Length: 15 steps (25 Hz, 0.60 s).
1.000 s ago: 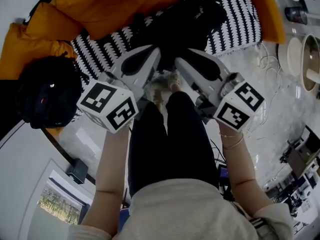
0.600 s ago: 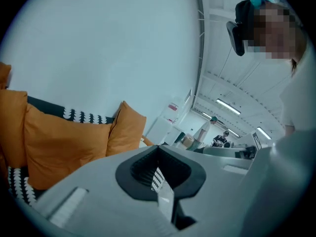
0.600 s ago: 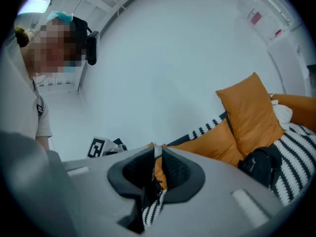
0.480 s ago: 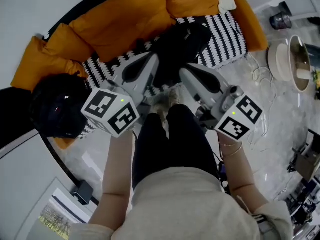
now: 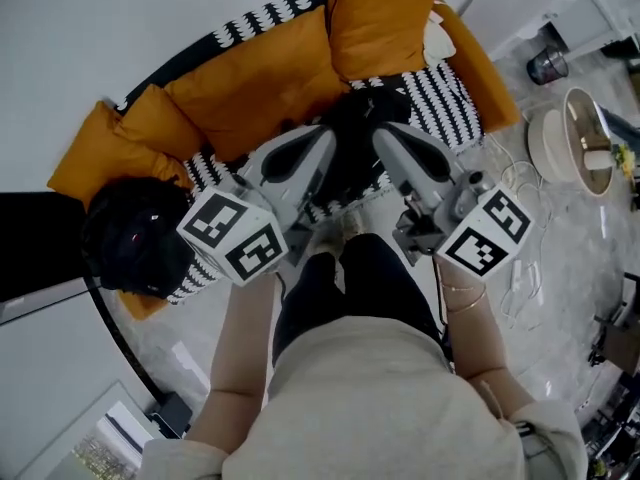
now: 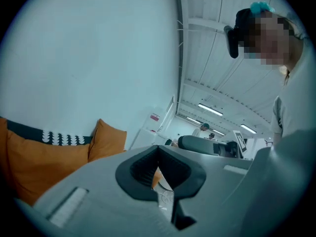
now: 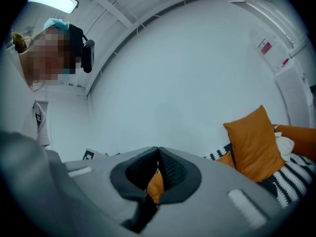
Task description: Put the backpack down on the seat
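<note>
My left gripper (image 5: 326, 138) and right gripper (image 5: 382, 138) are closed and empty. The backpack (image 5: 355, 158) lies below, between them, lengthwise toward the cushions (image 5: 250, 88).

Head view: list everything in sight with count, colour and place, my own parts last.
seat: one, black-and-white pattern, centre
backpack: one, black, on the seat, between the gripper tips
bag: one, black, seat's left end
cushions: at least four, orange, behind the seat
round container: one, white, floor at right
cables: a tangle, white, floor at right
left gripper: one, grey, fingers shut, empty
right gripper: one, grey, fingers just closed, empty
legs: two, black trousers, bottom centre
</note>
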{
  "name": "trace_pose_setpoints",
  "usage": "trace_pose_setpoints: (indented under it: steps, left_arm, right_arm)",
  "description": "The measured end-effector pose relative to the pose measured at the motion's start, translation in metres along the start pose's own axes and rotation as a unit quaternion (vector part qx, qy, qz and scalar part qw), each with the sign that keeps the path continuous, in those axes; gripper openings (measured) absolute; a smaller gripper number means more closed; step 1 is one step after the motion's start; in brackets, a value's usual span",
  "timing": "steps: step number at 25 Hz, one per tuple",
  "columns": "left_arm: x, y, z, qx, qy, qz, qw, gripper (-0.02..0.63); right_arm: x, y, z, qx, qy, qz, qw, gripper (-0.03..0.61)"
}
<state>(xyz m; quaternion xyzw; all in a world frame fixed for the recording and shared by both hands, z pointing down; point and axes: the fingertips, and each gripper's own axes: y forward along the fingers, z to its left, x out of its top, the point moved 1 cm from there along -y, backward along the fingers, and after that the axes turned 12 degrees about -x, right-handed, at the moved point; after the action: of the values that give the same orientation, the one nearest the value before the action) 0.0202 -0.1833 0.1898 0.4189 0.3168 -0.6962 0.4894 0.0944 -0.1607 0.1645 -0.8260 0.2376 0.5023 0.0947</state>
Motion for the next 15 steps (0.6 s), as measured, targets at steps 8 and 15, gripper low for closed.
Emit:
trace_pose_setpoints:
  steps: [8,15]
  left_arm:
    - [0.032,0.009,-0.038,-0.033,0.039,0.002,0.9987,0.006]
    - [0.046,0.008,-0.056,-0.032,0.063,-0.017,0.9974,0.006]
  right_arm:
    - [0.032,-0.016,0.02,0.045,0.0,-0.028,0.999,0.003]
    - [0.047,-0.025,0.036,0.063,-0.022,-0.04,0.997,0.003]
